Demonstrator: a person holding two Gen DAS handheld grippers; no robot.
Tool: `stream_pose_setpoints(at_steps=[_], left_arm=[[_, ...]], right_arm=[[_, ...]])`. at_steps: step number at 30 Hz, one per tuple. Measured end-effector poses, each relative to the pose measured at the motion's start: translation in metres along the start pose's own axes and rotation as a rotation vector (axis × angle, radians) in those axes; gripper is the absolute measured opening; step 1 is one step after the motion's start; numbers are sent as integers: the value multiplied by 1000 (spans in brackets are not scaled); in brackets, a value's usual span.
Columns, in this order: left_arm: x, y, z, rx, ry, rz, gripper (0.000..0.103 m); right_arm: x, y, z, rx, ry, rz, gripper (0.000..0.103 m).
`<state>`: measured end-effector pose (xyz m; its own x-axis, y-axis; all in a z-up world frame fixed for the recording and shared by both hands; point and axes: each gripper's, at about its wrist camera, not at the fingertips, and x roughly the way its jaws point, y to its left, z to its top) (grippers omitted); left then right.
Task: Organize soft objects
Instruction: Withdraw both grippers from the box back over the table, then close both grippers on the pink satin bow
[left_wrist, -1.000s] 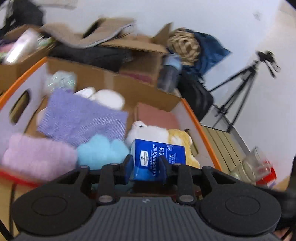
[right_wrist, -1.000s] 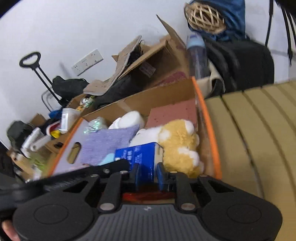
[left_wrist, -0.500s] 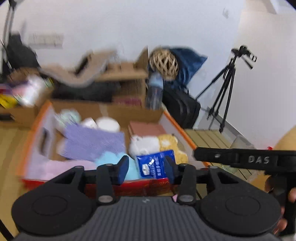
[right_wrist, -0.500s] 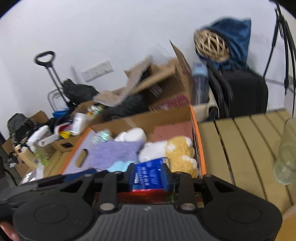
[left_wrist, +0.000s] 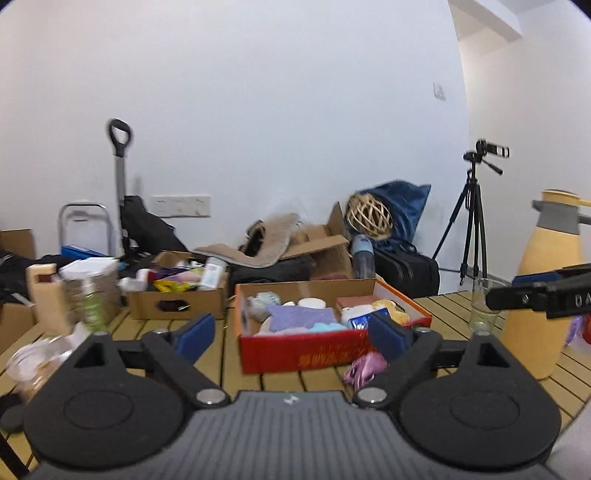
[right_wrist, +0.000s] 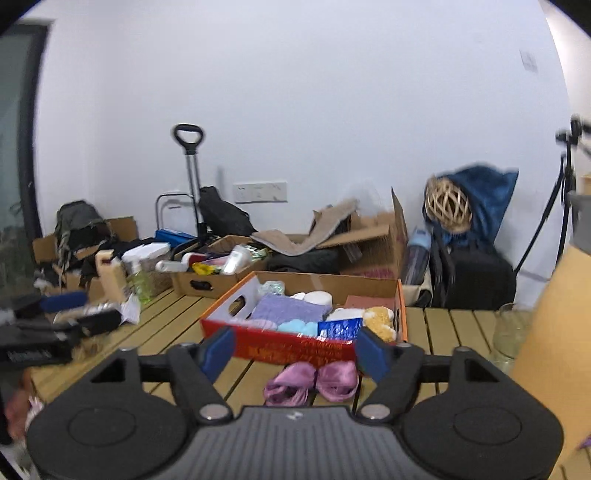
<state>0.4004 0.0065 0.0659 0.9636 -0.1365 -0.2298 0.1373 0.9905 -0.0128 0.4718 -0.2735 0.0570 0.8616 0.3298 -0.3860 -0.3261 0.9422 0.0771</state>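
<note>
Left wrist view: the left gripper is seen spread wide, w/ nothing held between its blue pads. Straight ahead, a red cardboard box is set on the slatted wooden table. Inside it are packed a purple knit cloth, a light-blue fluffy item, a blue tissue pack and a yellow-white plush toy. A pink ribbon bow is found on the table just below the right-hand pad, in front of the box. A drinking glass and a yellow bottle are seen further right.

Right wrist view: the right gripper is likewise opened wide & empty. The same box is placed directly ahead; tissue pack & plush toy are at its near right end, cloth left of them. The bow lies between the pads, on the table, just short of the box.
</note>
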Motion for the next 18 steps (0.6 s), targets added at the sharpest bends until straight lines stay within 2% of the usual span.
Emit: stream_pose_setpoints(at_steps=[3,6,8,10,13,16,18], left_arm=[[-43,6,-26,-42,-4,16,99],[-67,9,-53,-97,40,34,100],[-71,9,-62,-128,81,12,100],[-67,4,-65,-102,98,-2,100],[-57,-2,-62,-103,83,-16,100],[-30,-12,-59,-98,97,-59,99],[-3,-20,-57,-94,116,-92,97]], right_arm=[[-38,22,-33,-44,-28,6,83],[-72,35,-69,7,-44,34,87],[-85,37,-88,46,-40,65,88],[-89,38,-97,58,-6,63,88],[-89,35,-101,54,-7,46,87],[-70,18,-102,125,-1,19,86],[-47,5,-101,154,28,-16,77]])
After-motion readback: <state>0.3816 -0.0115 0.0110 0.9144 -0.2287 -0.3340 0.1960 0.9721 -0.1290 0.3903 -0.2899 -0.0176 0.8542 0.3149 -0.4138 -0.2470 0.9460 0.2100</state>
